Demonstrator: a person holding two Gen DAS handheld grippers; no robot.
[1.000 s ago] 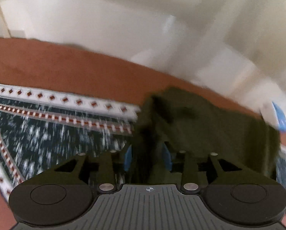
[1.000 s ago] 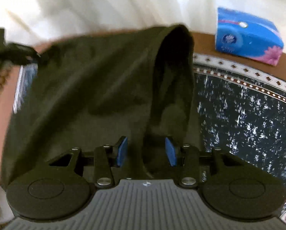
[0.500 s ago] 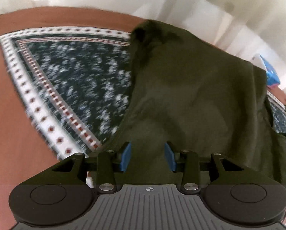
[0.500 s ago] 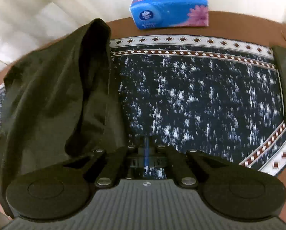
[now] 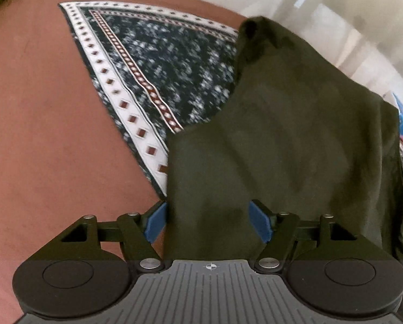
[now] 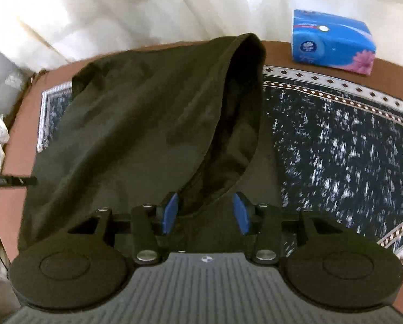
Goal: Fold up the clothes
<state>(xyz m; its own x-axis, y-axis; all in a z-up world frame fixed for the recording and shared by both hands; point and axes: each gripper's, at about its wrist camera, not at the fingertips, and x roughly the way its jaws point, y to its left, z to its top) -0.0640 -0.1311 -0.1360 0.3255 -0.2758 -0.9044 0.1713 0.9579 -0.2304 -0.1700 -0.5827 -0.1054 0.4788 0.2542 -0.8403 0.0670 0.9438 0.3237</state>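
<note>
Both the left gripper [image 5: 209,220] and right gripper [image 6: 205,213] have just been opening, fingers apart astride the olive garment [image 6: 136,124], beside a tissue box [image 6: 333,41].

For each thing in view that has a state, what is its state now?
Dark green garment: folded over, lying on the patterned cloth.
Left tool: open, jaws just widened, garment between them.
Right tool: open, jaws just reopened around the garment edge.
Tissue pack: closed.

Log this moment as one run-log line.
task: fold clothes | left tool: jaws just opening, open over dark green garment | right tool: jaws just opening, open over garment | patterned mat underneath
</note>
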